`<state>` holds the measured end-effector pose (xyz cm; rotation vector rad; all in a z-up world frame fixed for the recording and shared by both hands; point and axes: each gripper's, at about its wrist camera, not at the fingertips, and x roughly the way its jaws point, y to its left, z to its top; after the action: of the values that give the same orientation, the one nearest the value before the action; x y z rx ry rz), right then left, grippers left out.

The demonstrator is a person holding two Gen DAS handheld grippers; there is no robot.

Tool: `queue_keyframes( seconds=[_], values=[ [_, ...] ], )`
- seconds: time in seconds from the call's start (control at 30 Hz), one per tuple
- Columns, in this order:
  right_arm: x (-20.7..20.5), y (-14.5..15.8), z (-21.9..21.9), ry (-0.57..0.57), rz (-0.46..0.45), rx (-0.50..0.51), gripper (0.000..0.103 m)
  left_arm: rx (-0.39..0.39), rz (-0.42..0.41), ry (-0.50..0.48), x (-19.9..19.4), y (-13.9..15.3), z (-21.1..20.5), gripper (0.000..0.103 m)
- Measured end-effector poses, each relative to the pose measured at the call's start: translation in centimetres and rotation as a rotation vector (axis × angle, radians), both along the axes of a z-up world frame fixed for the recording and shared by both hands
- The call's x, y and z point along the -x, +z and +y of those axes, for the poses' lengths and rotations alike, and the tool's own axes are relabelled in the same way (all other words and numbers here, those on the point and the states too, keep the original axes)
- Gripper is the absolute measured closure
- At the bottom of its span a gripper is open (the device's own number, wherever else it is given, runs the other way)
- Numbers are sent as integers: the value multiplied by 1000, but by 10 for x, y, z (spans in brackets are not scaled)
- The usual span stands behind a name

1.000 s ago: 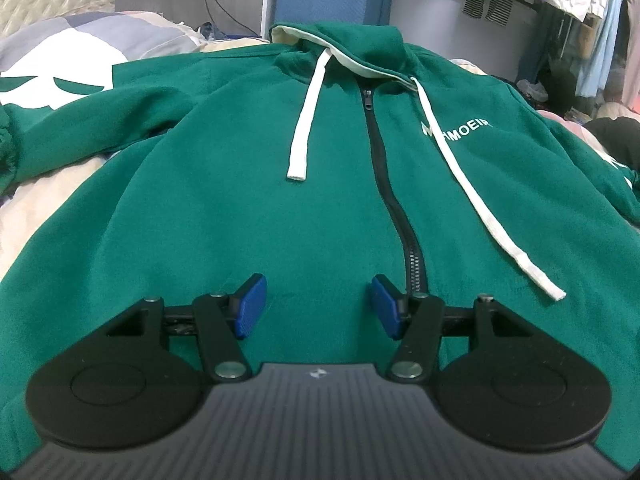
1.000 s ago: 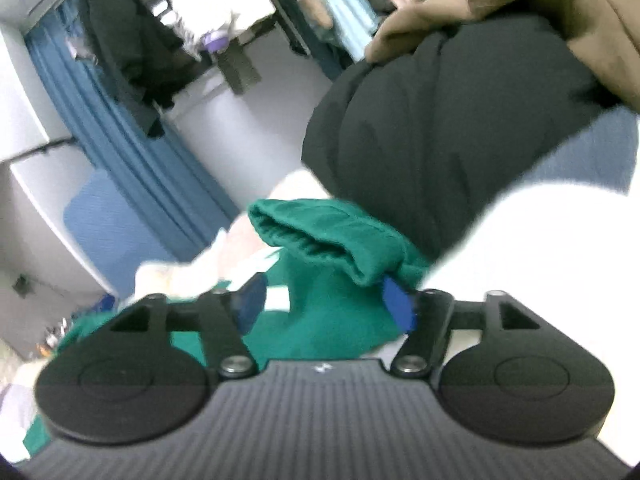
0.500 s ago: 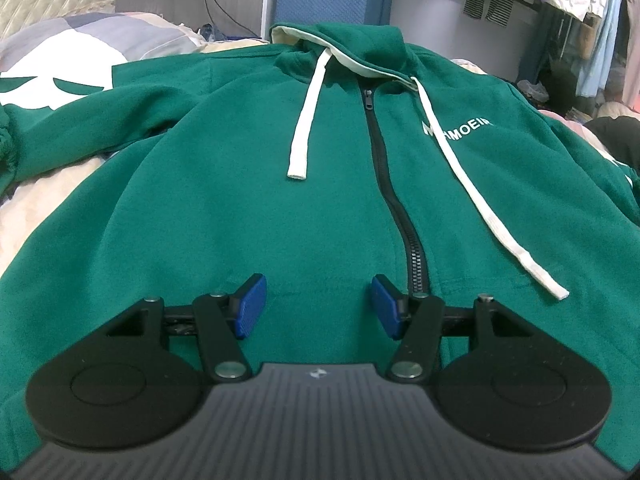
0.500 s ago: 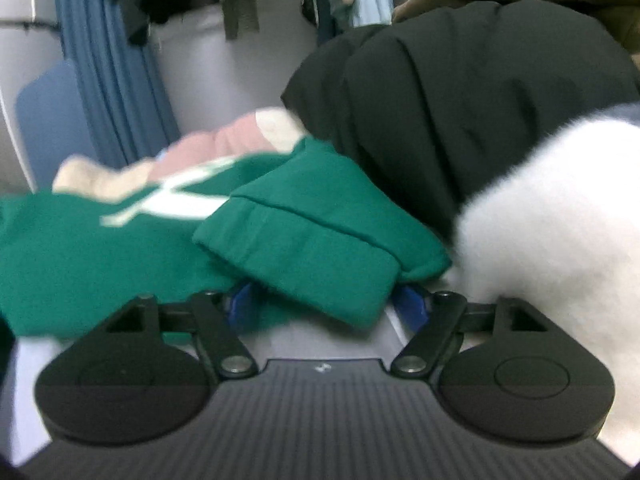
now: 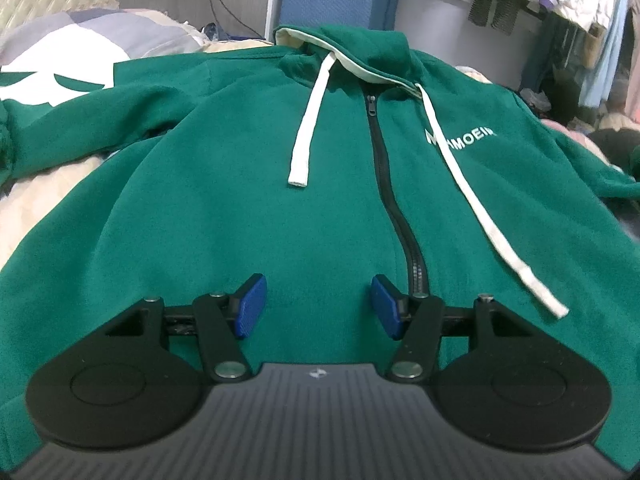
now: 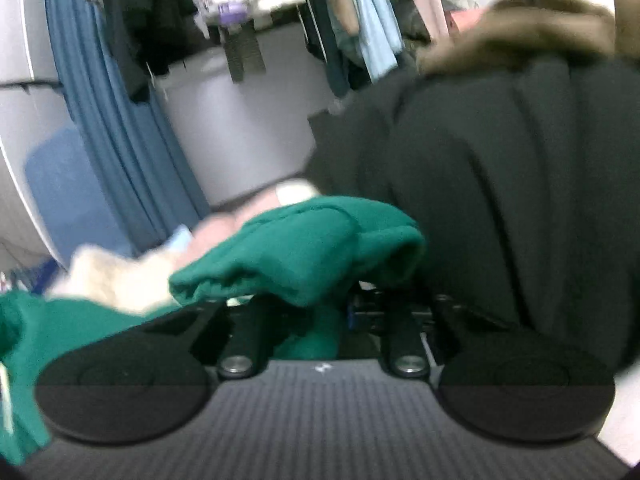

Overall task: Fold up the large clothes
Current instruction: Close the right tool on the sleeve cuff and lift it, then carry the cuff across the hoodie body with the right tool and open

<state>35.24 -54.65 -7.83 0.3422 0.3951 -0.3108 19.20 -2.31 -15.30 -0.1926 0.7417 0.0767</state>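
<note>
A green zip hoodie (image 5: 240, 184) lies spread front-up on a bed (image 5: 44, 184), its hood (image 5: 352, 46) at the far end, its black zip (image 5: 394, 208) closed and running down the middle of the chest. Two white drawstrings (image 5: 308, 128) trail from the collar: the shorter one ends on the chest to the left of the zip, the longer one crosses the white chest lettering (image 5: 460, 140) and reaches down past the zip on the other side. One sleeve stretches out toward a grey and white pillow or quilt (image 5: 80, 40) at the upper left of the left wrist view. The left gripper (image 5: 318, 306) hangs over the lower front of the hoodie with its blue pads (image 5: 250, 306) well apart and only flat green fabric seen between them; nothing is pinched. In the right wrist view, which is blurred, the right gripper (image 6: 326, 318) has just been closing, and its fingers now stand drawn in close on the sleeve cuff (image 6: 312, 248), with a fold of green cloth running down between them while the cuff bunches up above and hides the pads. Just beside the cuff sits a dark jacket (image 6: 500, 200) with a brown fur trim (image 6: 520, 40), and pale and pink cloth (image 6: 120, 276) lies behind the cuff. A blue curtain (image 6: 116, 120) and a rail of hanging clothes (image 6: 360, 20) stand in the background.
</note>
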Motion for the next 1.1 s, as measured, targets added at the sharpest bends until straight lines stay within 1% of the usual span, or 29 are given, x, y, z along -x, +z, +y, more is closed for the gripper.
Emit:
queue_keyframes(
  seconds=[0.07, 0.13, 0.2, 0.27, 0.3, 0.43, 0.5, 0.57, 0.63, 0.7, 0.73, 0.8, 0.9, 1.0, 1.07, 1.1],
  values=[
    [9, 29, 4, 8, -26, 15, 87, 21, -1, 15, -1, 3, 6, 39],
    [16, 60, 14, 29, -53, 52, 88, 45, -4, 37, -1, 7, 13, 39],
    [23, 94, 32, 68, -102, 83, 88, 85, -9, 54, 1, 12, 23, 39],
    [28, 130, 59, 117, -147, 121, 88, 119, -22, 71, 5, 17, 31, 39],
    [32, 148, 77, 150, -171, 146, 88, 134, -31, 80, 8, 21, 35, 39],
    [55, 202, 161, 303, -259, 231, 88, 191, -73, 102, 19, 35, 51, 39],
    [71, 215, 201, 378, -286, 267, 88, 213, -97, 115, 26, 43, 60, 39],
    [84, 220, 243, 454, -303, 307, 88, 239, -113, 126, 31, 49, 70, 39],
    [94, 214, 281, 526, -293, 315, 88, 278, -138, 147, 38, 56, 84, 39],
    [108, 201, 317, 588, -270, 317, 88, 312, -164, 169, 45, 62, 99, 39],
    [114, 189, 335, 624, -247, 324, 88, 326, -177, 177, 48, 65, 107, 39],
    [127, 163, 367, 681, -203, 331, 88, 349, -194, 201, 54, 68, 123, 39],
    [144, 118, 412, 791, -126, 342, 87, 412, -212, 242, 61, 68, 148, 39],
    [158, 68, 449, 891, -22, 355, 85, 476, -222, 268, 64, 66, 167, 39],
    [161, 43, 464, 941, 52, 341, 80, 492, -223, 269, 64, 66, 173, 39],
    [167, 32, 470, 971, 89, 330, 70, 492, -222, 268, 63, 65, 174, 39]
  ],
)
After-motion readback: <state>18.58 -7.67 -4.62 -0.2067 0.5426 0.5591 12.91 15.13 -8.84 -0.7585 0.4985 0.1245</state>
